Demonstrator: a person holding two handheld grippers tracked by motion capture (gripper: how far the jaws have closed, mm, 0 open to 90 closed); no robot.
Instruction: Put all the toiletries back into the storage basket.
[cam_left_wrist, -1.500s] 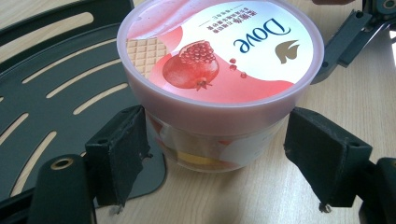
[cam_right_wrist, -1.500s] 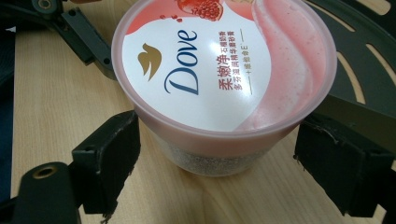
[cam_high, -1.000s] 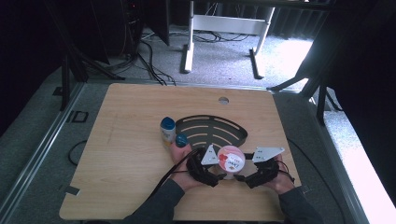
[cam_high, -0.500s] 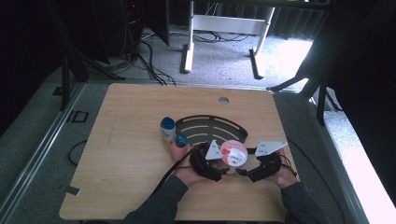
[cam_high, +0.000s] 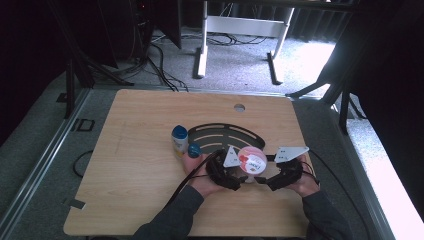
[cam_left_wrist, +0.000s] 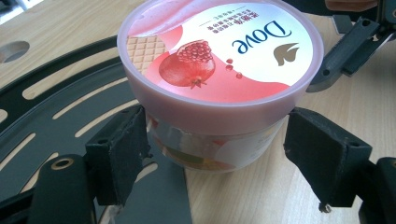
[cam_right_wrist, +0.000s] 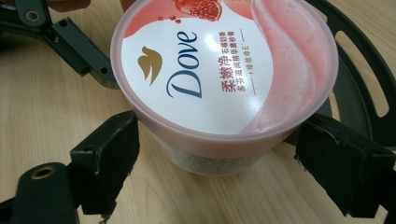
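Starting at the left of the wooden table (cam_high: 125, 150), we see a blue-capped bottle (cam_high: 179, 139) standing upright and a smaller blue cap (cam_high: 194, 149) just right of it, both by the left edge of the slotted black tray (cam_high: 220, 131). Our left gripper (cam_high: 235, 176) comes in next; its own view shows its jaws spread either side of the pink Dove tub (cam_left_wrist: 219, 79), below the lid rim, the left pad about touching, the right one with a gap. The tub sits at the near edge of the tray, partly on bare wood. Our right gripper (cam_high: 272, 179) faces it from the other side, jaws likewise spread and closed on nothing.

We judge this the approach to a two-handed hold; closing one pair on the tub body comes next.

Since half a second ago, the grippers and the tub have barely shifted.
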